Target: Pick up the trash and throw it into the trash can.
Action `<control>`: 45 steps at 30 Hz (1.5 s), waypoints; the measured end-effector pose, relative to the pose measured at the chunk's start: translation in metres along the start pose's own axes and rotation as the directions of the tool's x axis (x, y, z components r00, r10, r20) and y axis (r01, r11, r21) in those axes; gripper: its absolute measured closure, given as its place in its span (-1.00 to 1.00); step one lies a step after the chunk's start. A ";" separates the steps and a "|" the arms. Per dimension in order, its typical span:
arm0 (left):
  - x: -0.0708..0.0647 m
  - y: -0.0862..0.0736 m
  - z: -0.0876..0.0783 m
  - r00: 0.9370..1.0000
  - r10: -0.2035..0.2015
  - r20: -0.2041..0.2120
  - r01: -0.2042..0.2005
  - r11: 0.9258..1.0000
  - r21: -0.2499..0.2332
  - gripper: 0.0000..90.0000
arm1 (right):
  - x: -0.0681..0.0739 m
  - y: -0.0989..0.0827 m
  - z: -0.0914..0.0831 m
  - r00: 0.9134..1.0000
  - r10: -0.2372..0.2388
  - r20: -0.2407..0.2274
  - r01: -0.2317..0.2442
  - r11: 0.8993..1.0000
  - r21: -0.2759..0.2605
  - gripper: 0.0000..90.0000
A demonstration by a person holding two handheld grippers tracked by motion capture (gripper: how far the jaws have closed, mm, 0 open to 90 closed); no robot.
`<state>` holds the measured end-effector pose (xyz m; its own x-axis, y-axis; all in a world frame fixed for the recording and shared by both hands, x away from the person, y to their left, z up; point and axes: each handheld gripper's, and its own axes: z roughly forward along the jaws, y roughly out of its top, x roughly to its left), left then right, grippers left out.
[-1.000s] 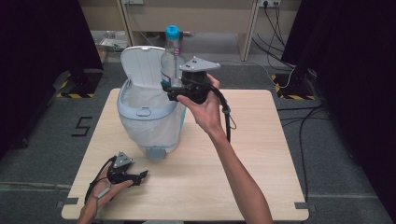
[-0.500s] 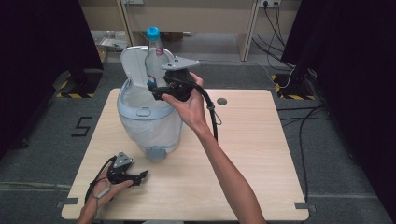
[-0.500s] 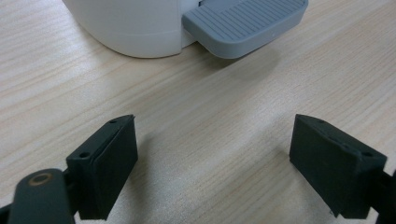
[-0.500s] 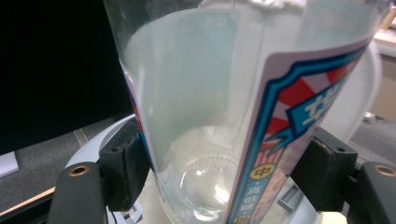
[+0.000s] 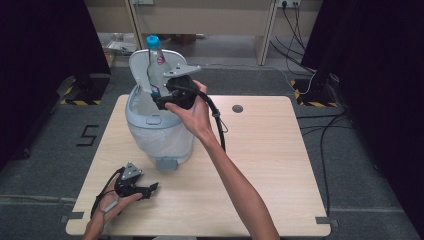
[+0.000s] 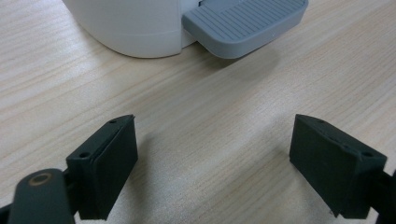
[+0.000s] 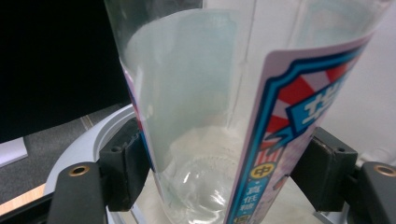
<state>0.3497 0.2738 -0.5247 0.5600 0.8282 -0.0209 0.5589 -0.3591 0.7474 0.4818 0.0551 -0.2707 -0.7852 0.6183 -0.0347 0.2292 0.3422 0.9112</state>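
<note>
A clear plastic bottle [image 5: 155, 65] with a blue cap and a colourful label stands upright in my right gripper [image 5: 161, 96], which is shut on its lower body over the open mouth of the pale grey pedal bin [image 5: 160, 132]. In the right gripper view both pads press the bottle [image 7: 201, 116] and the bin's rim [image 7: 84, 144] lies below. My left gripper [image 5: 150, 190] rests open on the table near the front left corner. In the left gripper view its jaws stand wide apart over bare wood, facing the bin's grey pedal [image 6: 243, 23].
The bin's lid [image 5: 142, 67] stands raised behind the bottle. The light wooden table [image 5: 270, 160] has a round cable hole [image 5: 237, 108] at the back. Cables trail over the grey floor at the right.
My right gripper has carried the bottle leftward and slightly down, from beside the raised lid to over the bin's open mouth. The left gripper has stayed where it was.
</note>
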 end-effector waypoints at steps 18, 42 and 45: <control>0.000 0.000 0.000 1.000 -0.001 0.000 0.001 1.000 -0.001 -0.69 | 0.002 0.003 -0.002 0.995 0.043 -0.086 -0.048 0.997 -0.063 -0.40; 0.000 0.001 0.001 1.000 -0.007 -0.004 0.007 1.000 -0.004 -0.68 | -0.042 -0.023 -0.053 1.000 -0.015 -0.024 0.011 0.987 -0.161 0.96; -0.001 0.001 0.002 1.000 -0.011 -0.005 0.011 1.000 -0.005 -0.68 | -0.046 -0.024 -0.053 1.000 -0.017 -0.025 0.013 0.987 -0.161 0.99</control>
<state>0.3512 0.2721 -0.5248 0.5509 0.8342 -0.0254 0.5619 -0.3482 0.7504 0.4817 -0.0188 -0.2692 -0.8028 0.5949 -0.0402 0.1236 0.2320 0.9648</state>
